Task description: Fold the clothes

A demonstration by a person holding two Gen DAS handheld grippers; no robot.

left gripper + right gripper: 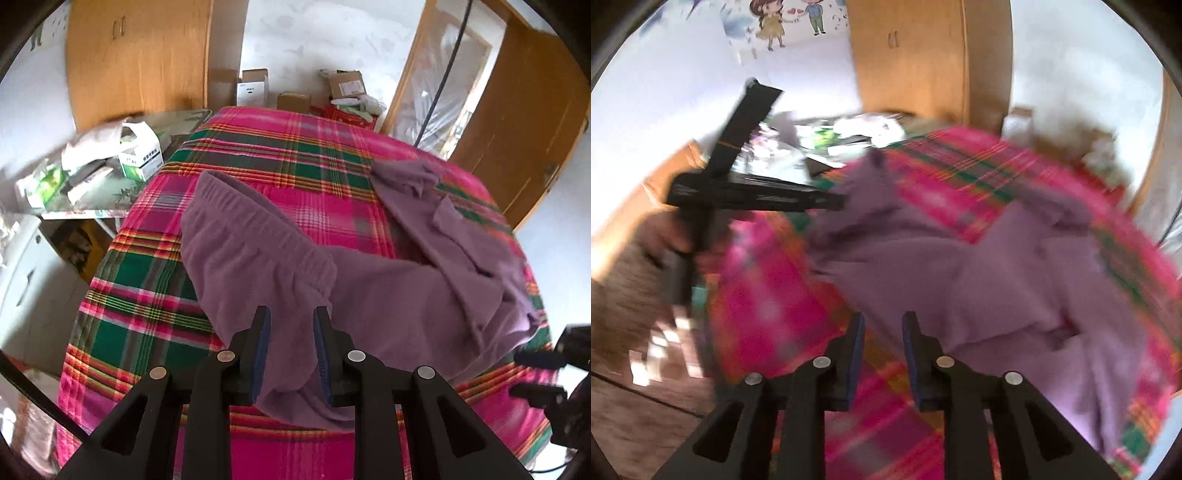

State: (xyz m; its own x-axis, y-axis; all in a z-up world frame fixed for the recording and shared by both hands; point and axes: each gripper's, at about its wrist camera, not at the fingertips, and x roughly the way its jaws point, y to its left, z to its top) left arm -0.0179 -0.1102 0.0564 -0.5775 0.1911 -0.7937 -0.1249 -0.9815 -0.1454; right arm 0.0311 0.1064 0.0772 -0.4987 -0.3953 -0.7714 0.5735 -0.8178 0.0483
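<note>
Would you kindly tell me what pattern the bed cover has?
Pink, green and orange plaid bed cover, clearest in the left wrist view.

Trousers [295, 258] lie across the bed [155, 306], waistband toward L side, legs bunched toward R edge. L gripper [291, 332] at near edge of bed, cloth passing between its fingers [260, 350]. R gripper [882, 332] over near part of bed, trousers just R of and beyond it. Side bench [110, 184] L of bed carries a box [142, 157]. Cartons [293, 101] on floor behind bed; wardrobe [140, 55] behind bench.
</note>
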